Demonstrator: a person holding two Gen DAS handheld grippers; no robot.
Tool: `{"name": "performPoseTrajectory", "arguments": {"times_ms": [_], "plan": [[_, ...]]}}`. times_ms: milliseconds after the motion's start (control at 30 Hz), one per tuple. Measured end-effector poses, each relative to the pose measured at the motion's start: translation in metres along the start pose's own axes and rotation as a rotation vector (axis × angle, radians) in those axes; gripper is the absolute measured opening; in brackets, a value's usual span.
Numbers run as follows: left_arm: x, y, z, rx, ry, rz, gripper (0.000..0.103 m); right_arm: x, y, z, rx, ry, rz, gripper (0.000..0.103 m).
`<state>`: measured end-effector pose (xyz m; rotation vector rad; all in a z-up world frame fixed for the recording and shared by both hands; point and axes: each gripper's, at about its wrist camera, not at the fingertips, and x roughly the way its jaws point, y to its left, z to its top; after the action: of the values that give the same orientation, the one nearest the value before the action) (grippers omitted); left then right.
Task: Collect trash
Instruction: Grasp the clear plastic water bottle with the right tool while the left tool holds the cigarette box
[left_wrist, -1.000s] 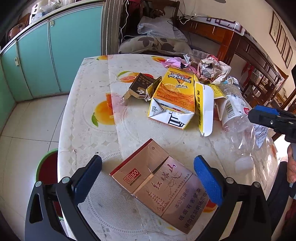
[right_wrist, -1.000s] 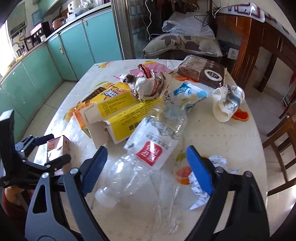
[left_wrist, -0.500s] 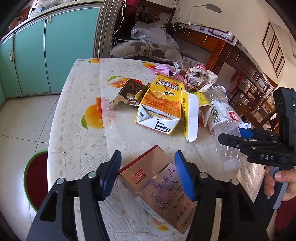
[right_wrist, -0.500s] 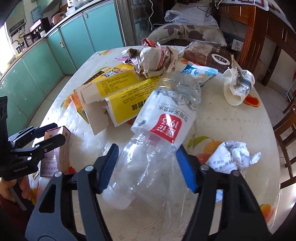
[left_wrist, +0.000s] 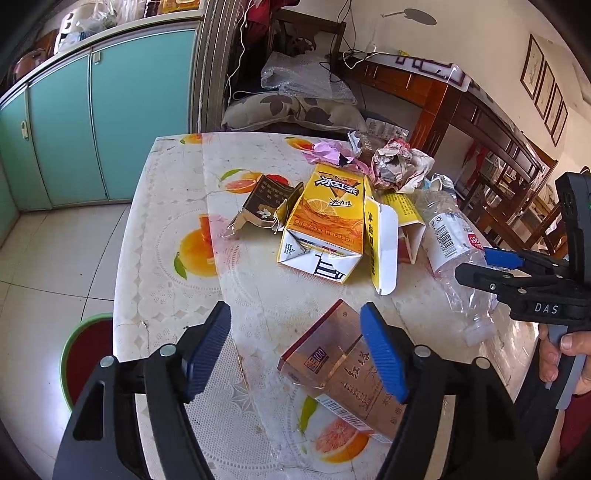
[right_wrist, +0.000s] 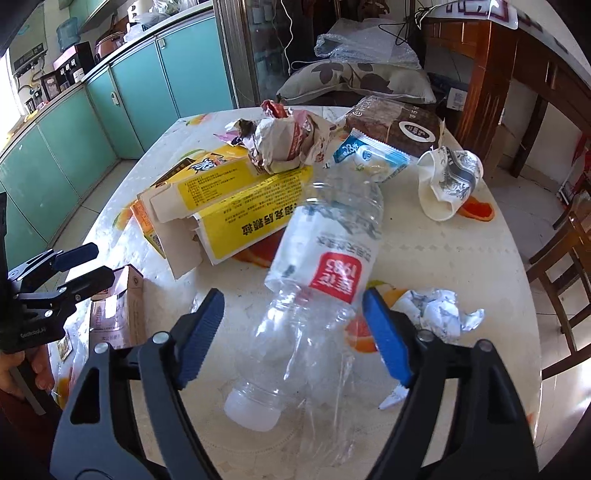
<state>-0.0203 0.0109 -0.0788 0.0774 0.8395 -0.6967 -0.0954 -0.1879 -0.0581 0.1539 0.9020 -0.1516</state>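
A crushed clear water bottle (right_wrist: 314, 295), red-labelled and white-capped, lies between the open right gripper (right_wrist: 293, 332); left gripper (left_wrist: 295, 349) is open beside a cigarette carton (left_wrist: 340, 373).

Bright daylight fills both my views, sharp at the centre. The fisheye bends the teal cabinets (left_wrist: 92, 122) and darkens the corners. Glare whitens the tablecloth (right_wrist: 461, 251) by my right tongs, and the clear plastic bottle (right_wrist: 314, 295) looks slightly smeared at its near end.

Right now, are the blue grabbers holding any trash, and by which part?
Nothing is held. The left gripper is open beside the brown cigarette carton; the right gripper is open around the crushed clear plastic bottle's neck end.
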Motion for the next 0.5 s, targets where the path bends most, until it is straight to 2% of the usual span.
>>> {"name": "performPoseTrajectory", "arguments": {"times_ms": [100,200,267,400,500], "plan": [[0.002,0.000,0.001,-0.011,0.019,-0.003,0.082,0.001,-0.001,0.001,0.009,-0.003,0.005,0.082],[0.003,-0.007,-0.001,-0.003,0.036,-0.048,0.090,0.002,-0.002,0.002,0.015,-0.006,0.004,0.085],[0.006,-0.014,-0.003,0.018,0.052,-0.055,0.091,0.006,-0.004,0.001,0.028,0.003,0.004,0.085],[0.013,-0.020,-0.011,0.037,0.088,-0.024,0.091,0.015,-0.007,0.005,0.039,0.006,-0.002,0.087],[0.006,-0.012,-0.018,-0.065,0.069,0.010,0.092,0.018,-0.016,0.008,0.085,-0.001,0.006,0.087]]}}
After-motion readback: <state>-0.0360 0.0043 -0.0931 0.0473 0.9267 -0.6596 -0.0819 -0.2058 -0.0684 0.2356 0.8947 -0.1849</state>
